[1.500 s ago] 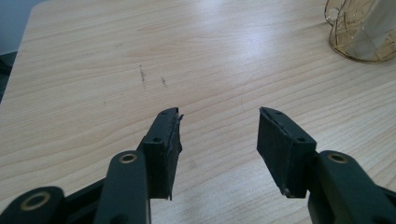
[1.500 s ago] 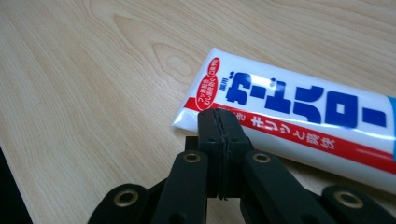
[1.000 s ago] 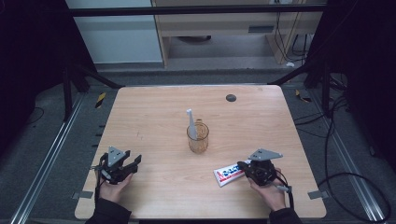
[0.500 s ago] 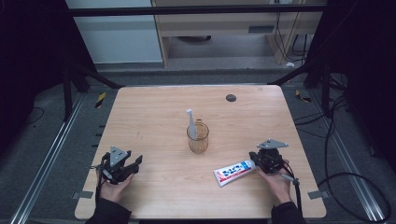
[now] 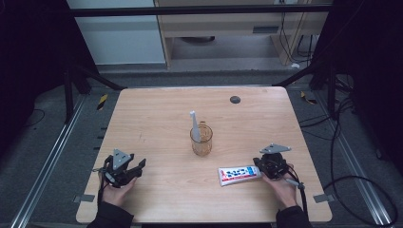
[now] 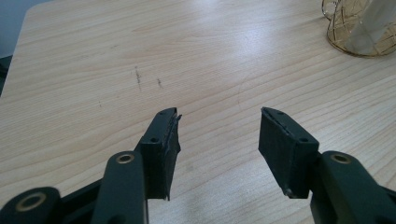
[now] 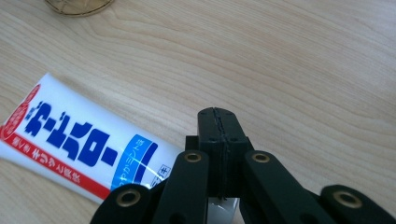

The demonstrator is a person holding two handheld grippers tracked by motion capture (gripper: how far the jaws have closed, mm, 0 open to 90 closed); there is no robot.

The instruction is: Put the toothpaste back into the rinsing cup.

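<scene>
The toothpaste tube (image 5: pixel 240 175) lies flat on the wooden surface (image 5: pixel 157 118), near the person's edge and toward the right side, its long axis running roughly left to right in the high view. The right gripper (image 5: pixel 272 166) sits at the tube's right-hand end; in the right gripper view its jaws are pressed fully together, pad against pad, and the tube (image 7: pixel 79 142) passes to the left of and under them, with its pale end showing just below the closed tips. Whether that thin end is nipped between the pads cannot be told from these pictures. The left gripper (image 5: pixel 124 170) rests well apart, low on the left side of the surface, its jaws spread with nothing between them in the left gripper view (image 6: pixel 218 140). Between the two grippers and farther from the person stands an amber glass cup (image 5: pixel 201 140) with a white toothbrush (image 5: pixel 194 124) leaning in it. The right hand is by far the nearer to the tube, so any lift would likely fall to it, with the tube's length pointing from that gripper toward the left hand.
</scene>
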